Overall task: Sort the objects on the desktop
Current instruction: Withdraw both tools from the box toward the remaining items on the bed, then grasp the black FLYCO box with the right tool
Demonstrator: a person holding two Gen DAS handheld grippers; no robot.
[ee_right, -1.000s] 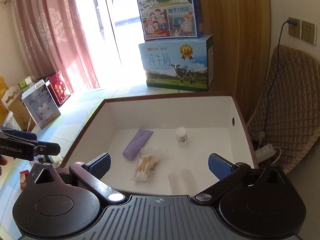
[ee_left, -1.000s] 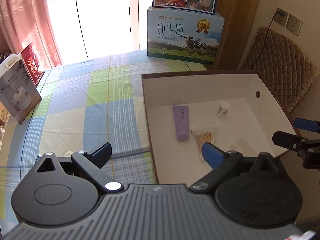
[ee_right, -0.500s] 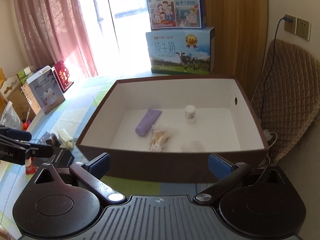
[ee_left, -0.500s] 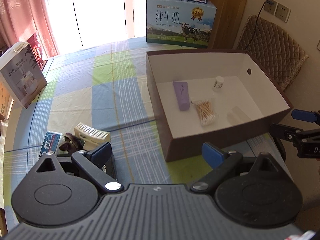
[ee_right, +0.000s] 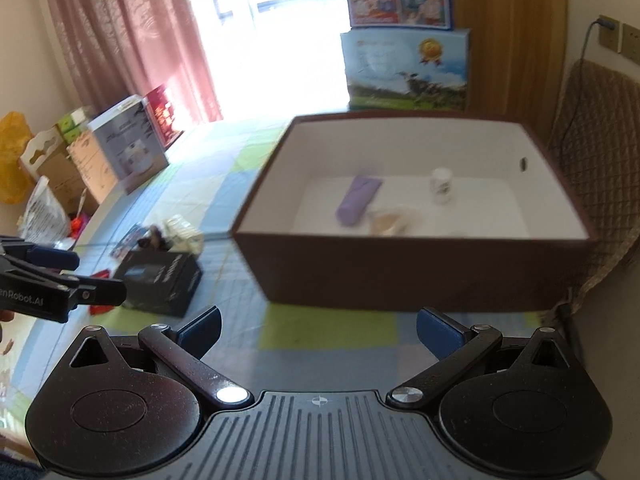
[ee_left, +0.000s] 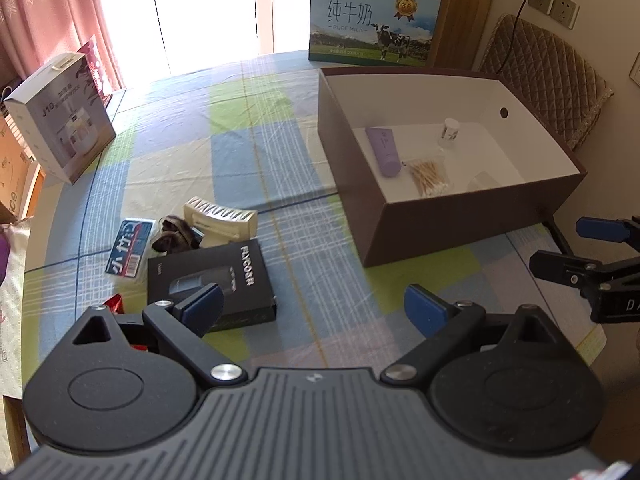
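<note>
1. Two claws, the left claw point(ee_left: 310, 306) and the right claw point(ee_right: 318, 328), hover with jaws apart, holding nothing.
2. On the checked counter point(ee_left: 240, 148) sits a brown box point(ee_left: 452, 216) holding a purple tube point(ee_left: 384, 150), cotton swabs point(ee_left: 430, 172) and a small white bottle point(ee_left: 450, 130).
3. Left of it, well apart, lie a black box point(ee_left: 216, 276), a cream case point(ee_left: 220, 220) and a blue packet point(ee_left: 130, 252).

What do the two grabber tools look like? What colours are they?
Both look alike. The left gripper has a ribbed dark grey body, two round black discs, black arms with silver bolts, and blue pads on its fingers. The right gripper has the same parts. Seen from the side, the left one carries white lettering.
</note>
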